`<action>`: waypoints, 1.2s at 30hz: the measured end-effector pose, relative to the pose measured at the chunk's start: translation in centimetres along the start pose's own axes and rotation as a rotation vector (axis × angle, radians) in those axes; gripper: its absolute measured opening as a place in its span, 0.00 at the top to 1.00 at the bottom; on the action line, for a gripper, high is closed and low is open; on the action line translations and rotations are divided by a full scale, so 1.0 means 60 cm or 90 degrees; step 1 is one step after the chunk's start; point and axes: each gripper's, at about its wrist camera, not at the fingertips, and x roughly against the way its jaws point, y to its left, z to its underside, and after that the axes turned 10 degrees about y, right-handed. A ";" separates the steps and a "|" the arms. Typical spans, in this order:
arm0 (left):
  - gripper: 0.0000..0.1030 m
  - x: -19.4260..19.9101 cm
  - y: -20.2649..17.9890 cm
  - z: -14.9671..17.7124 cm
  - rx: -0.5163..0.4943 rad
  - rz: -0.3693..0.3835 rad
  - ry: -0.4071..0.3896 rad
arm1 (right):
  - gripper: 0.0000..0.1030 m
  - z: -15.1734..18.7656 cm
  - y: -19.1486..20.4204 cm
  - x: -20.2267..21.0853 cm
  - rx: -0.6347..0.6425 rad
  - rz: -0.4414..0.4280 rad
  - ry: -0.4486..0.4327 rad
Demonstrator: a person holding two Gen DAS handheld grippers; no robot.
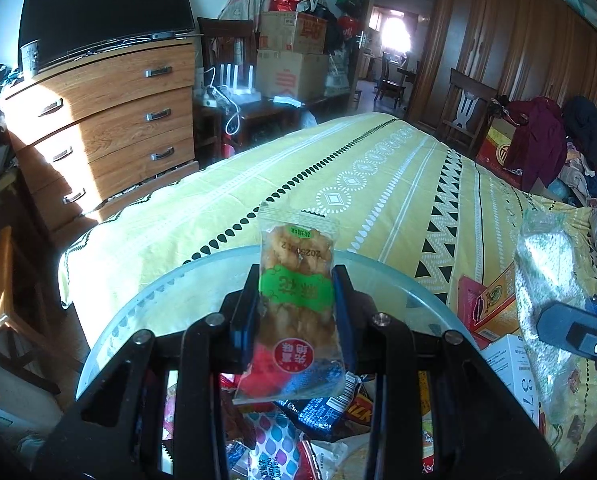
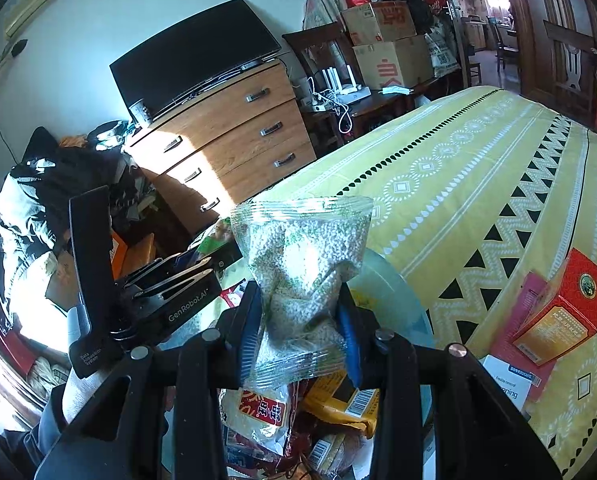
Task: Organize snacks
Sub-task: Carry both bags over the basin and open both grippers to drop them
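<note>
A lived-in home bedroom, crowded with belongings. Shown by a bed [image 1: 338, 184] under a yellow patterned sheet, a wooden chest of drawers [image 1: 110, 120] bearing a flat black television [image 1: 102, 12], a tall brown wardrobe [image 1: 510, 40], stacked cardboard boxes [image 1: 290, 52], clothes heaped on a chair [image 1: 538, 132].

A yellow bedspread [image 1: 378, 184] is patterned with white diamonds and black triangles. Above it, a clear packet [image 1: 296, 300] is banded green over golden-brown (red and blue lower), and a clear bag [image 2: 306, 280] is filled white.
</note>
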 end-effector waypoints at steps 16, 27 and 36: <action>0.67 -0.004 0.008 -0.002 0.005 0.001 0.006 | 0.61 0.010 -0.006 -0.014 0.000 -0.002 0.009; 0.64 -0.011 0.018 0.003 0.019 -0.009 0.016 | 0.55 0.009 0.004 -0.023 0.003 -0.017 0.018; 0.28 -0.007 0.021 0.004 0.031 -0.024 0.005 | 0.49 0.006 0.010 -0.020 0.006 -0.022 0.011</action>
